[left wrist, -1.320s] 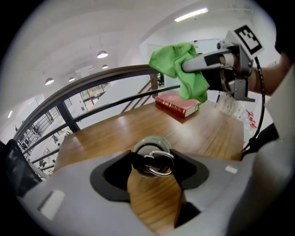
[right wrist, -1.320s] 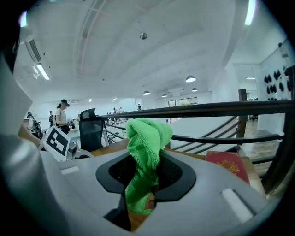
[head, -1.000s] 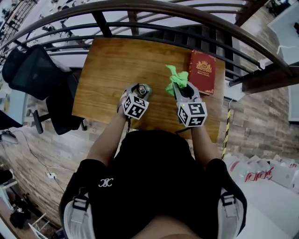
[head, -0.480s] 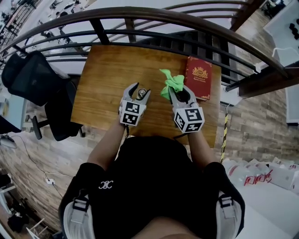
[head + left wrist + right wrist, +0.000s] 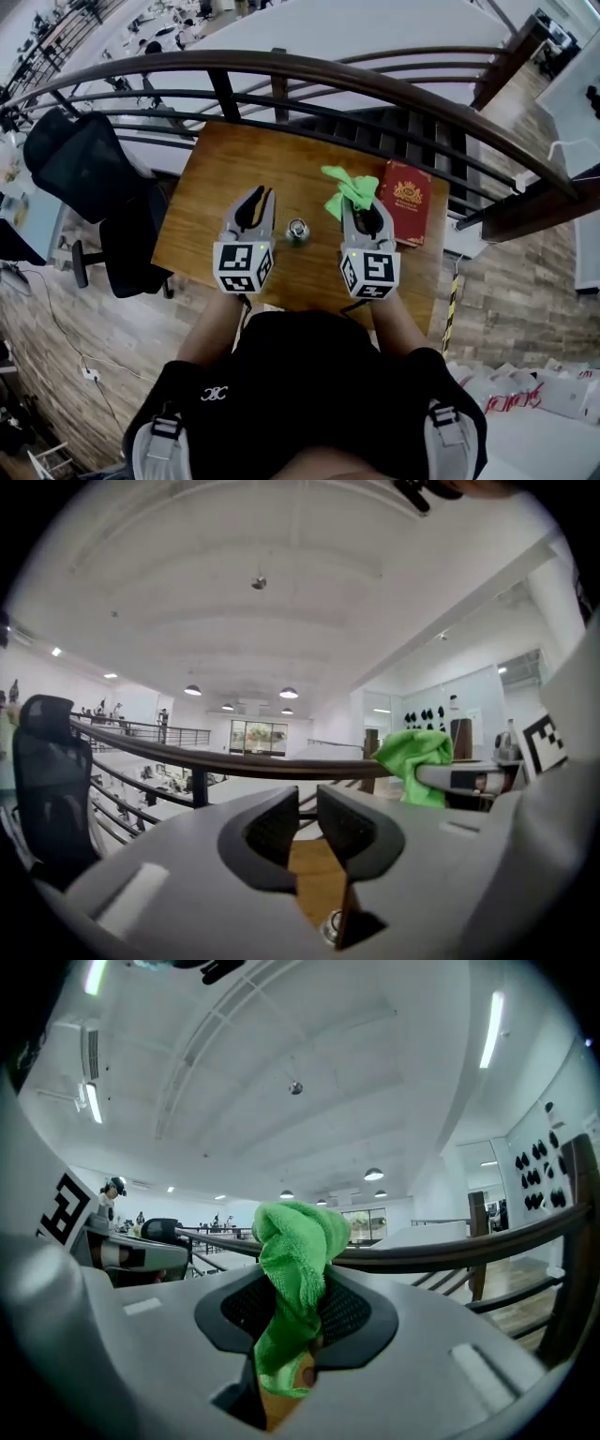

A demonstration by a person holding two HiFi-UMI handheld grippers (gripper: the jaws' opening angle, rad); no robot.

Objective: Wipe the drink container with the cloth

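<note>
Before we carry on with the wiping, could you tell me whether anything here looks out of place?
Nothing stands out. The drink container stands upright on the wooden table, the green cloth is clamped in the right gripper, and the red book lies flat beside it.

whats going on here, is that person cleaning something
A person holds a gripper in each hand over a wooden table. The right gripper is clamped on a green cloth. The left gripper has just been closing its jaws, with nothing between them. The drink container stands on the table between the two, held by neither.
</note>
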